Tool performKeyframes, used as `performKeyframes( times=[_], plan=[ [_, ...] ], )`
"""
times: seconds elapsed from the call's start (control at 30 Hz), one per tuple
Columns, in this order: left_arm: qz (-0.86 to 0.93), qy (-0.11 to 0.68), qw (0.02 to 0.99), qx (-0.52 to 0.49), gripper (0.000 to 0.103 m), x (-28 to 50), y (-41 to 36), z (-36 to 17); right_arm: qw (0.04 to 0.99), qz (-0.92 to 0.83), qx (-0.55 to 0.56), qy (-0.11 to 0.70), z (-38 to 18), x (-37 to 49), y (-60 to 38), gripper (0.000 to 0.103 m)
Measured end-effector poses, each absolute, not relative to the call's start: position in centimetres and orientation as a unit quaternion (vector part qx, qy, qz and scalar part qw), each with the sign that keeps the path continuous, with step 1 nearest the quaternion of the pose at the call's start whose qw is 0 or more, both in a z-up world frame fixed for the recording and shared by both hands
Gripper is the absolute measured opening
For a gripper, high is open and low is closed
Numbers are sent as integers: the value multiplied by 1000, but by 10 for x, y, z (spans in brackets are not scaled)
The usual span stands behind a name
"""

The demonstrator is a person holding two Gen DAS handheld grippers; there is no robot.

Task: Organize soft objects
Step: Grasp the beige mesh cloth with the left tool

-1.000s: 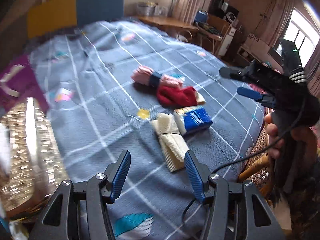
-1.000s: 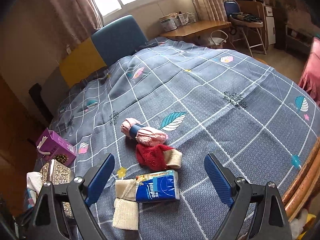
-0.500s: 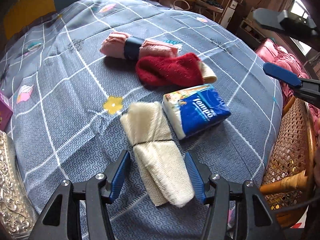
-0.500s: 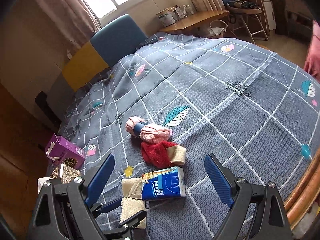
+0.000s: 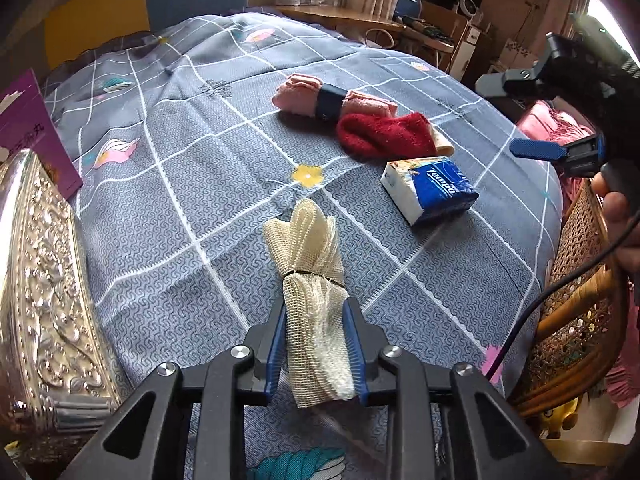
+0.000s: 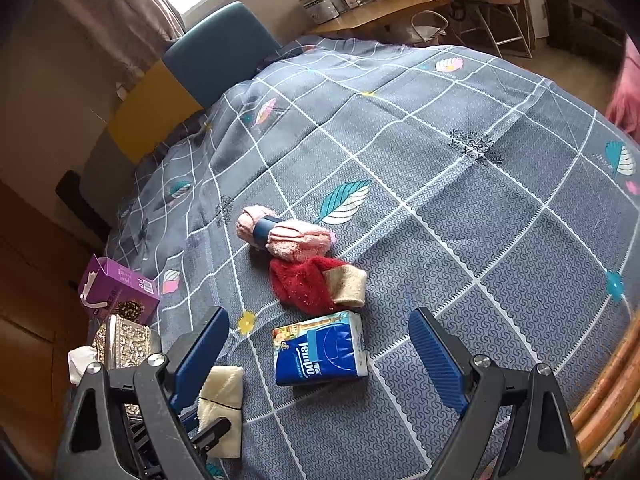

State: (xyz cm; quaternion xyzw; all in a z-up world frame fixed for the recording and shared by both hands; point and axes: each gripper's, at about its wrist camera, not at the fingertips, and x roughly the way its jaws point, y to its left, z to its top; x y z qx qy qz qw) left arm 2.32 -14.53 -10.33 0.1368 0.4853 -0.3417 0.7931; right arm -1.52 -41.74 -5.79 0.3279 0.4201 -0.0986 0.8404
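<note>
A cream mesh cloth roll [image 5: 312, 280] lies on the grey checked bedspread [image 5: 180, 160], and my left gripper [image 5: 315, 308] is closing on its near end, both pads pressing its sides. Beyond it lie a blue Tempo tissue pack [image 5: 430, 192], a red sock roll with a beige cuff [image 5: 384, 134] and a pink sock roll with a dark band [image 5: 332, 100]. My right gripper [image 6: 318, 316] hovers open above the tissue pack [image 6: 320, 350], nothing between its fingers. From there the cream roll [image 6: 222, 392] shows at lower left.
An embossed silver box [image 5: 36, 280] and a purple carton [image 5: 28, 132] stand at the bed's left edge. A wicker chair [image 5: 580, 320] is at the right edge. A blue and yellow headboard [image 6: 216, 52] and a wooden desk [image 6: 380, 8] lie beyond.
My left gripper came down over the cream roll and its jaws closed onto it. The right gripper stayed nearly in place, wide open.
</note>
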Motion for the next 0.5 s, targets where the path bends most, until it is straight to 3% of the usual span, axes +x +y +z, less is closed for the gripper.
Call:
performKeyframes(
  times=[0.13, 0.23, 0.37, 0.43, 0.5],
  plan=[
    [-348, 488, 785, 156, 44, 22, -150, -103, 839, -106, 287, 450, -58, -1, -411, 92],
    [-345, 493, 782, 160, 49, 22, -156, -107, 837, -101, 243, 480, -58, 16, -402, 92],
    [-340, 502, 781, 151, 48, 27, -158, -113, 832, -94, 205, 507, -63, 44, -397, 92],
    [-344, 498, 782, 147, 40, 26, -156, -112, 829, -94, 190, 517, -68, 60, -398, 92],
    [-348, 498, 782, 141, 40, 27, -154, -113, 823, -93, 168, 534, -78, 76, -399, 92]
  ],
)
